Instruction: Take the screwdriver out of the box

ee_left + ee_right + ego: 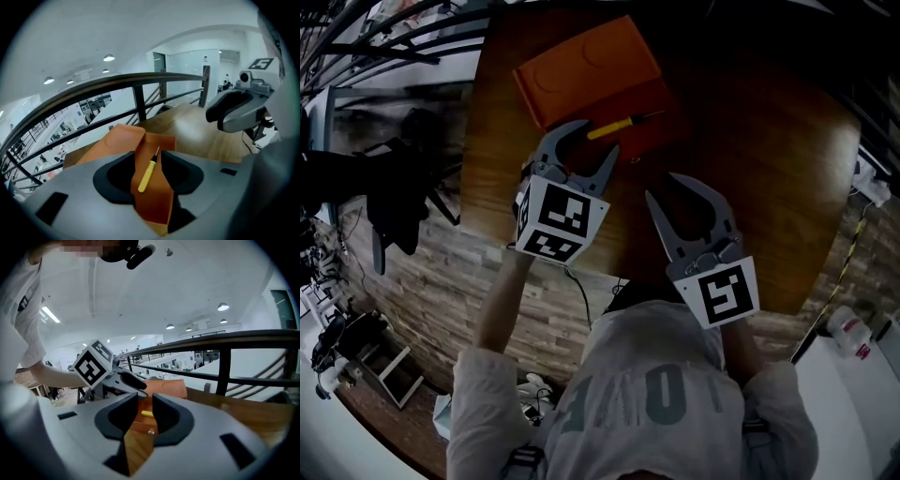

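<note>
One brown wooden counter (769,187) fills the middle of the head view. It is smooth and a bit shiny. One orange box (581,66) sits on it with its lid tipped back, so the box is open.

Behind the box runs one dark metal railing (93,93). Past the railing there is a big bright hall with a white ceiling and a few round lights. Down below, on the left of the box in the head view, there is a floor (441,281) made of pale planks.

One screwdriver (614,126) lies inside the box. It has a yellow handle and a thin dark tip, and it rests flat in the box near the front edge.

Two grippers are here, one in each hand of the person in the pale shirt. Each gripper has one cube with black and white squares on it.

The left gripper (600,136) is right at the front edge of the box. Its jaws are wide apart. In the left gripper view the screwdriver (148,172) shows in the gap between them, but the jaws do not touch it.

The right gripper (660,185) is on the near side of the box, a little apart from it, over bare counter. Its jaws are apart too and hold nothing. Far off through its gap you can see the box (168,387) and the yellow handle (147,413)
</note>
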Demonstrator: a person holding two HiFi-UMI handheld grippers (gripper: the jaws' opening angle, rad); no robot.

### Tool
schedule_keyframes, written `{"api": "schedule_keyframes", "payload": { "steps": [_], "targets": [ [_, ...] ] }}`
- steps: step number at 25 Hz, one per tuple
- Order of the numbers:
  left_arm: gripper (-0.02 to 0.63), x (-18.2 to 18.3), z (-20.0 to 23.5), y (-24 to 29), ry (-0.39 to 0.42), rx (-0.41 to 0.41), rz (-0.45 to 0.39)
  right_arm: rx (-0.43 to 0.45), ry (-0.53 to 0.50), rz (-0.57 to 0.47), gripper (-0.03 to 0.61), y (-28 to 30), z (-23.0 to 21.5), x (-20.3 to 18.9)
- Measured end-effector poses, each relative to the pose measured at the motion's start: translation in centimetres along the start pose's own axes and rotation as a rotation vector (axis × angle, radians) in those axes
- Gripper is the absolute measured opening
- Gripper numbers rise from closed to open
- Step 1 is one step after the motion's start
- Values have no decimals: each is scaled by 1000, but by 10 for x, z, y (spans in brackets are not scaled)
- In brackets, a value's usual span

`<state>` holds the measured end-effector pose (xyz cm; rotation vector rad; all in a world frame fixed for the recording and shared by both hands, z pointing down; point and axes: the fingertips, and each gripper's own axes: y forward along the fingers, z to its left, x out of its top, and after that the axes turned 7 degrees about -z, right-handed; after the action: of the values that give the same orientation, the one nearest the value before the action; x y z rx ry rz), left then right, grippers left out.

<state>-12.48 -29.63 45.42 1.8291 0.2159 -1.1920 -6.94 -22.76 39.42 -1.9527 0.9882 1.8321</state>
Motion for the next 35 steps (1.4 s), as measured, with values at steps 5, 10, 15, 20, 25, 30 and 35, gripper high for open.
{"api": "schedule_keyframes", "payload": {
  "steps": [5, 10, 15, 20, 25, 30, 35],
  "targets": [
    [170, -31, -7, 33, 7, -80, 126, -13, 34, 36, 103, 1, -10, -17],
    [170, -60, -8, 55, -6, -144, 254, -24, 48, 61, 103, 7, -24, -27],
    [170, -76, -3, 66, 31, -157, 338, -24, 67, 75, 103, 12, -34, -34],
    [170, -92, -3, 76, 33, -198, 427, -20, 80, 86, 103, 16, -44, -40],
    [148, -99, -1, 82, 56, -197, 465, -19, 96, 96, 103, 15, -47, -47],
    [106, -104, -4, 82, 94, -229, 496, -25, 104, 101, 103, 12, -51, -48],
    [93, -103, -4, 83, 128, -259, 520, -33, 108, 96, 101, 12, -55, -49]
  ]
}}
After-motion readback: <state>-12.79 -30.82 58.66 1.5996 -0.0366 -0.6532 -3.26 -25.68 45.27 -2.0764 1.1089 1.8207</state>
